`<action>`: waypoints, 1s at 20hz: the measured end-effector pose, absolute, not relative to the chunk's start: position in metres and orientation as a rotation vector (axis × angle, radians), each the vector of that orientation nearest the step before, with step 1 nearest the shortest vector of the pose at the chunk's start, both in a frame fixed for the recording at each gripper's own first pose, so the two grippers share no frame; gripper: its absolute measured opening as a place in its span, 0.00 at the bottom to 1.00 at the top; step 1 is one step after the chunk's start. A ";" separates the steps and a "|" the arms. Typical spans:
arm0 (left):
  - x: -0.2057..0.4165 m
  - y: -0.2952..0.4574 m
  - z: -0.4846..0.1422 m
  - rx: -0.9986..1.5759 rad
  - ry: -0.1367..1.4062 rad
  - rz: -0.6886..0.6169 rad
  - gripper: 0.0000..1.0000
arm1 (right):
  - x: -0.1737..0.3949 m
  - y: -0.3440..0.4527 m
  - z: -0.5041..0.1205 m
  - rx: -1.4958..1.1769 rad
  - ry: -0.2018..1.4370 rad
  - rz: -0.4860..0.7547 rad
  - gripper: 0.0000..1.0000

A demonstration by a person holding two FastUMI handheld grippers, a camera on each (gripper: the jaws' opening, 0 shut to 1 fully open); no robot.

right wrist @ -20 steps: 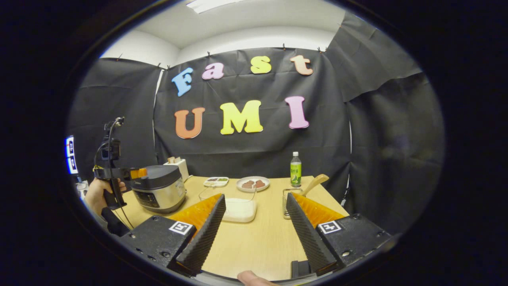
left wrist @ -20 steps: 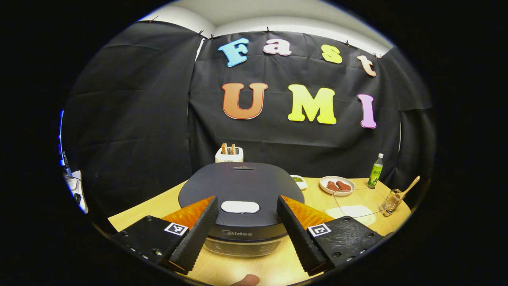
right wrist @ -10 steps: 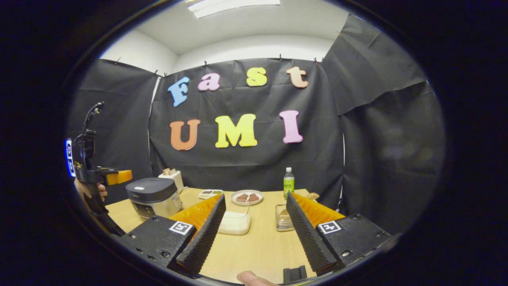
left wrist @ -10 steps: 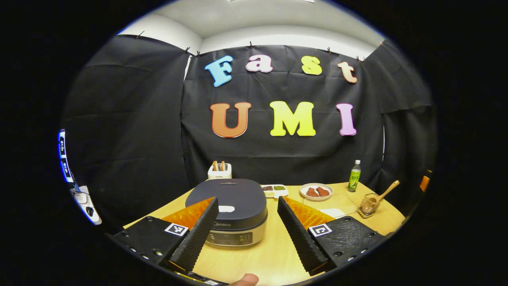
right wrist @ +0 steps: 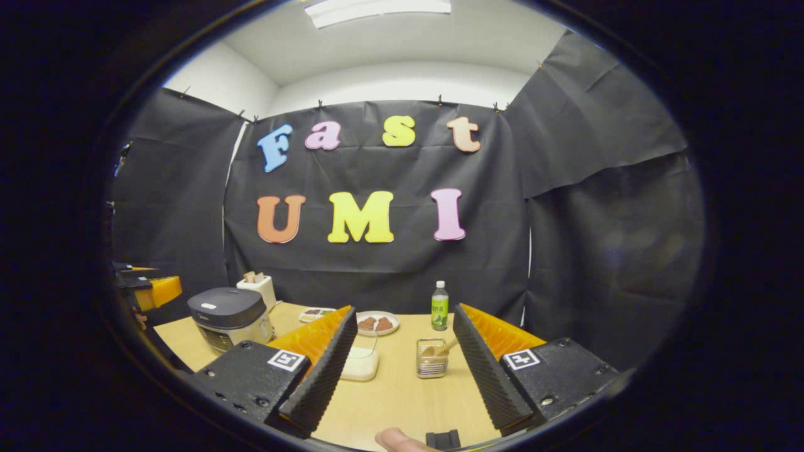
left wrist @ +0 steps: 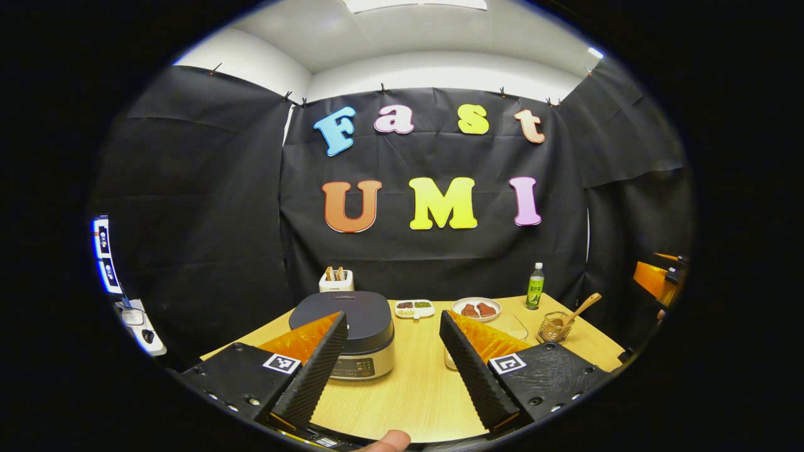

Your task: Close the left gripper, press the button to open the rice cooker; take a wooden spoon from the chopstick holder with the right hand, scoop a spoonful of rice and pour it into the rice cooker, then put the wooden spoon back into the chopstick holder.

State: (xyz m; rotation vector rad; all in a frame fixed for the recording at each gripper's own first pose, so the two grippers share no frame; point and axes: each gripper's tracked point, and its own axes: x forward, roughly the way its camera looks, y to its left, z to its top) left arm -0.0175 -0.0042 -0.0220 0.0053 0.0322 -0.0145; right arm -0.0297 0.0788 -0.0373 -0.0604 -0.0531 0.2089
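Wood, metal and matt plastic

The worktop point(left wrist: 408, 389) is pale, smooth wood grain; the rice cooker point(left wrist: 352, 326) has a matt dark lid over a shiny metal body; the spoon point(left wrist: 581, 309) is wood.

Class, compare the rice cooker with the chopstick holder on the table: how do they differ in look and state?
The rice cooker is a broad, solid body with a dark lid, shut; the chopstick holder is a small see-through basket, open at the top. The chopstick holder has a wooden spoon leaning out of it; nothing sticks out of the rice cooker. Both stand upright on the wooden table.
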 end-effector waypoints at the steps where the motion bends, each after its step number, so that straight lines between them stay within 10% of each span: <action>1: -0.022 -0.008 -0.019 0.008 0.023 -0.020 0.94 | -0.031 0.079 -0.036 -0.061 -0.055 0.209 0.97; 20: -0.045 -0.007 -0.037 -0.030 0.029 -0.045 0.94 | -0.052 0.087 -0.040 -0.091 -0.054 0.218 0.99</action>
